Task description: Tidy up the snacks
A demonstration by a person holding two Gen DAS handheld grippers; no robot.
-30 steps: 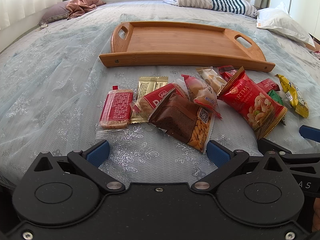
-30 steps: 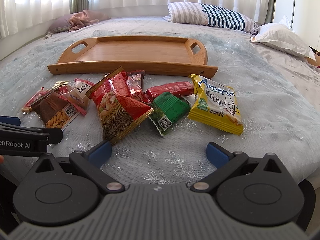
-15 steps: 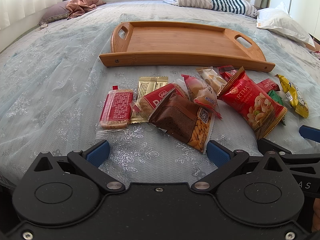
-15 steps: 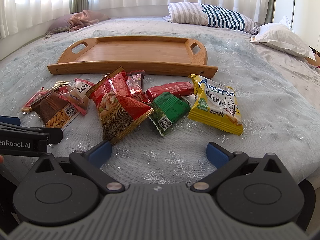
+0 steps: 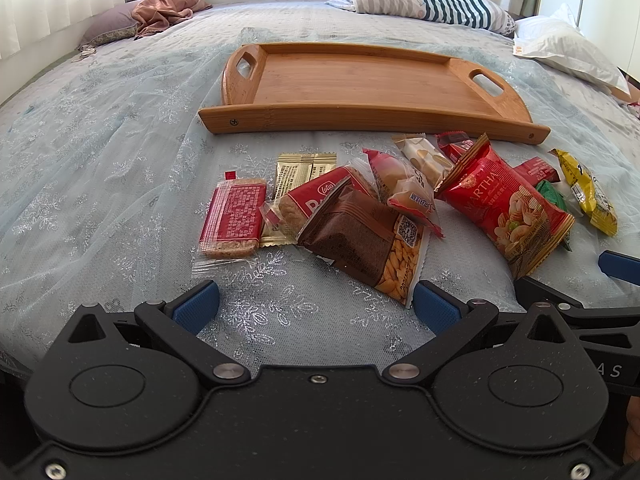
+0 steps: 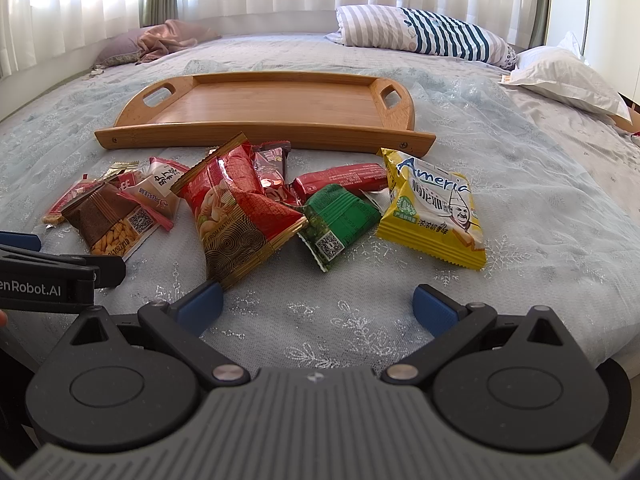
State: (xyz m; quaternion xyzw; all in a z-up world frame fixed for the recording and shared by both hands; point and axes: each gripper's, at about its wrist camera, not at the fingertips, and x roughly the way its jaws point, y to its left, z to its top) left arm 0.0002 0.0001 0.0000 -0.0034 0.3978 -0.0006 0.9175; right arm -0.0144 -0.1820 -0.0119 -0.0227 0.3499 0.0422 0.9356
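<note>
Both the left gripper [image 5: 316, 300] and right gripper [image 6: 318, 300] gaped wide, empty, while the snacks [image 6: 240, 208] (light, crinkly, probably slippery; best pinched by sealed edges) lay just before the tray [image 6: 264, 136].

Both wrist cameras sit low over the near edge of the bed [image 5: 100, 152], facing along their tongs toward the curtained window. Left view looks from the left, close to the brown packet [image 5: 360, 240]. Right view looks from the right, close to the green packet [image 6: 340, 216]. Shared field: wooden tray [image 5: 360, 114] [image 6: 264, 138], red MARTHA bag [image 5: 508, 204] [image 6: 236, 208], striped pillow [image 5: 424, 0] [image 6: 420, 34].
</note>
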